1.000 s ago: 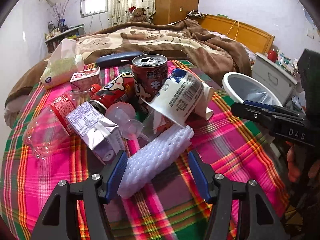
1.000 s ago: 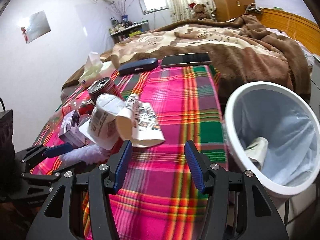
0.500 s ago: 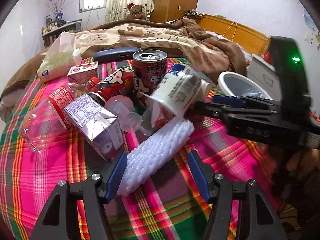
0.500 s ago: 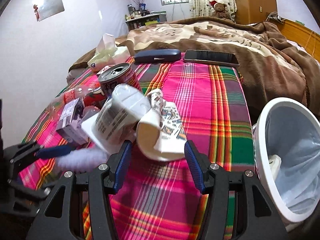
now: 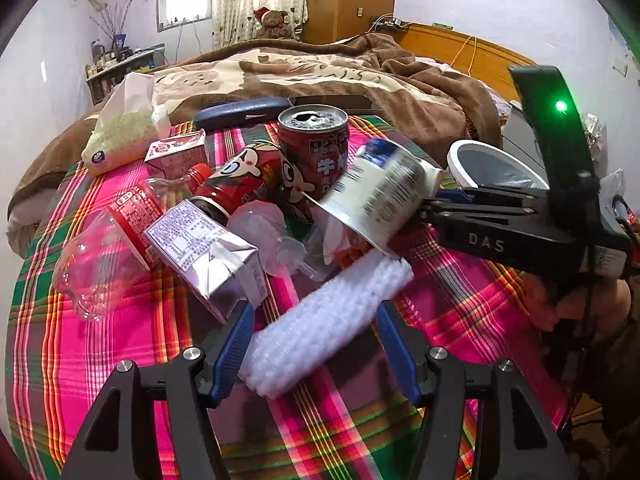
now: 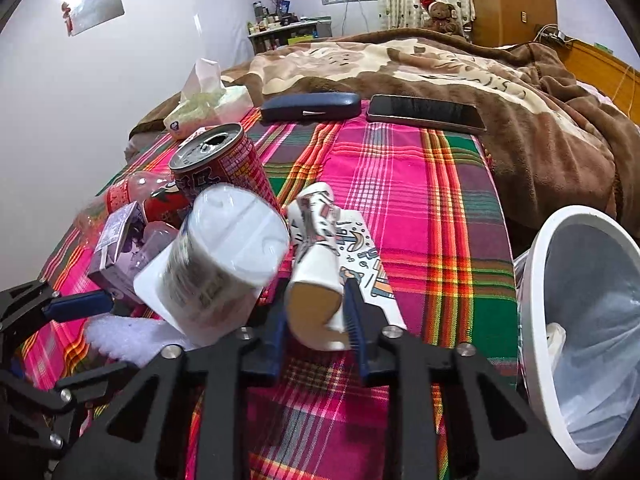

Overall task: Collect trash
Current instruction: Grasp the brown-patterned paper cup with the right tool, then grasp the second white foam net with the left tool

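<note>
Item: crushed paper cup (image 6: 316,304), lying on the plaid cloth (image 6: 420,208) beside the trash pile. Our right gripper (image 6: 318,326) is closing on it, both blue pads against its sides. Adjacent: white yogurt tub (image 6: 224,260), red can (image 6: 216,160), foil carton (image 5: 208,256). Our left gripper (image 5: 316,344) hangs open astride a white foam sleeve (image 5: 328,320), not pinching. White bin (image 6: 560,320) stands at the bed's edge, near the cup.

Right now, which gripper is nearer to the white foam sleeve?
Left. The left gripper has the white foam sleeve between its open jaws. The right gripper is beside it, jaws closing on a crushed paper cup.
</note>
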### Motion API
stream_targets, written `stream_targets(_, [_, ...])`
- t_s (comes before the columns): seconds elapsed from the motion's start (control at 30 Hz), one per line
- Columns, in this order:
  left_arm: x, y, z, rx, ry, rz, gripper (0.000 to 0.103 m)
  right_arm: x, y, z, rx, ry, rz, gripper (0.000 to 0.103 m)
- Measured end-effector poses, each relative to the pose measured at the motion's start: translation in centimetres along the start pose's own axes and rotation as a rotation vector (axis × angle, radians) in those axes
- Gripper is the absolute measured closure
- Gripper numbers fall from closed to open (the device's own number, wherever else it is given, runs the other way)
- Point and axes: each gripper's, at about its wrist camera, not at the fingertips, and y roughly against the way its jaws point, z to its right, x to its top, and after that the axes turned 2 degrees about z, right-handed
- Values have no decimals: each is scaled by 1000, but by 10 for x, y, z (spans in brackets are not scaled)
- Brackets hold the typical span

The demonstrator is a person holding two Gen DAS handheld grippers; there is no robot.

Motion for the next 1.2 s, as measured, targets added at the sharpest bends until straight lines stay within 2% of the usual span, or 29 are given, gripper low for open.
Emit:
stream_targets(0.1, [2, -2, -1, -10, -11, 0, 40, -1, 4, 1, 14, -1, 6, 83])
stream_targets(0.17, [2, -8, 2, -20, -34, -27, 40, -4, 9, 2, 25, -12, 3, 84])
stream_targets(0.27, [-1, -11, 8, -35, -59, -45, 40, -9, 15, 4, 9, -22, 4, 84])
stream_targets(0.73, [-19, 13, 26, -161, 4, -53, 40, -37, 55, 20, 4, -128, 53, 84])
stream_targets(0.77, [-18, 14, 27, -159, -5, -43, 40, -39, 56, 20, 2, -134, 56, 84])
stream_targets(0.87, [-11, 5, 24, -91, -50, -24, 40, -41, 55, 23, 4, -150, 54, 84])
stream_targets(0.93, [-8, -3, 23, -51, -72, -35, 40, -43, 55, 24, 5, -159, 55, 84])
stream_targets(1.03, [-6, -13, 20, -46, -86, -61, 40, -43, 55, 25, 1, -166, 63, 84])
stream_targets(1.13, [-6, -15, 23, -28, -122, -54, 40, -43, 55, 26, 3, -171, 65, 84])
stream_targets(1.2, [-7, -21, 22, -63, -105, -78, 40, -44, 55, 26, 8, -174, 64, 84])
